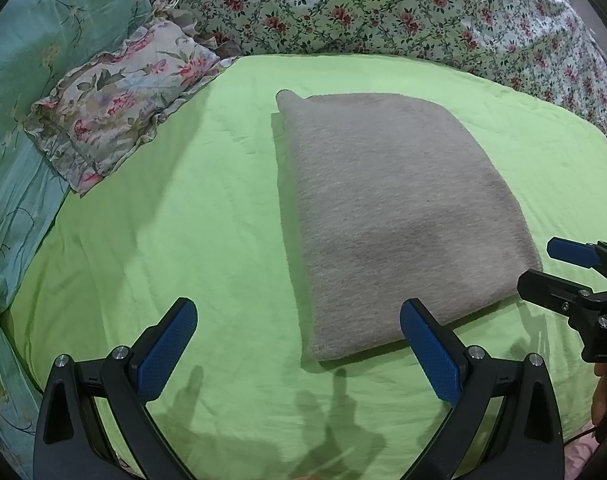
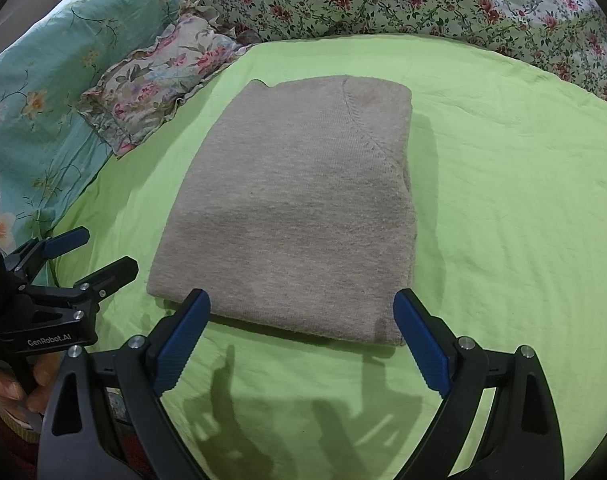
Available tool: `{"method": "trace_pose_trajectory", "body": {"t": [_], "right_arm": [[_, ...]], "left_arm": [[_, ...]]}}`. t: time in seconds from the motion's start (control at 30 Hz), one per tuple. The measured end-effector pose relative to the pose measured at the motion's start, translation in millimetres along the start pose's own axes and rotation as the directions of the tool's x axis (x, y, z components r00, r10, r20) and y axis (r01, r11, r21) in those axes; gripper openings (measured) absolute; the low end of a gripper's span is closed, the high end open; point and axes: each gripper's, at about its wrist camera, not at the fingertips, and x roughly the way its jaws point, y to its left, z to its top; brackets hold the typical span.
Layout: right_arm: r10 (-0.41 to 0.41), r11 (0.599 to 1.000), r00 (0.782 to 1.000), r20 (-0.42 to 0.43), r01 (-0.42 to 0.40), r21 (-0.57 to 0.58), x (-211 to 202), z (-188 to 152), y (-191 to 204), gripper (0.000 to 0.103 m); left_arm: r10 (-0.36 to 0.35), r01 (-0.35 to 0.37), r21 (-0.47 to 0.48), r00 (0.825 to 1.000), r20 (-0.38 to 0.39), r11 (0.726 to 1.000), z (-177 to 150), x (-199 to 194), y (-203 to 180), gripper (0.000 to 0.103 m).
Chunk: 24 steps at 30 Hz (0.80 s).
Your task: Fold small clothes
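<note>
Starting at the far left, a teal floral pillow (image 1: 27, 92) lies along the edge of the bed, with a smaller ruffled floral cushion (image 1: 119, 108) resting against it and overlapping the light green sheet (image 1: 191, 216). Next comes the left gripper (image 1: 299, 344), whose blue-padded fingers (image 1: 167, 348) stand wide apart and hold nothing; it sits low over the sheet at the near edge, and in the right wrist view it appears at the left side (image 2: 85, 254), gripped by a hand (image 2: 11, 384). In the middle of the sheet lies the grey knit garment (image 2: 295, 208), folded into a flat, roughly rectangular stack with a raglan-style seam showing near its far right corner; it rests on the sheet alone, touched by neither tool. The right gripper (image 2: 303, 344) hovers just before the garment's near edge, its jaws likewise spread wide and empty, one finger near each near corner of the fold. Shadows of the fingers fall on the sheet beneath. Along the back and curving to the right, a crumpled quilt with red flowers on white (image 1: 383, 12) borders the green sheet.
</note>
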Motion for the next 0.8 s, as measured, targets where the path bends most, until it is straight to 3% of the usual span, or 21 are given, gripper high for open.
{"method": "trace_pose_trajectory", "body": {"t": [0.8], "right_arm": [[0.009,1.000,1.000,0.013,-0.009,0.003,-3.5,1.4,-2.3,0.094]], "left_arm": [[-0.006,0.006,0.000,1.000,0.008,1.000,2.0,-2.4,0.4,0.102]]}}
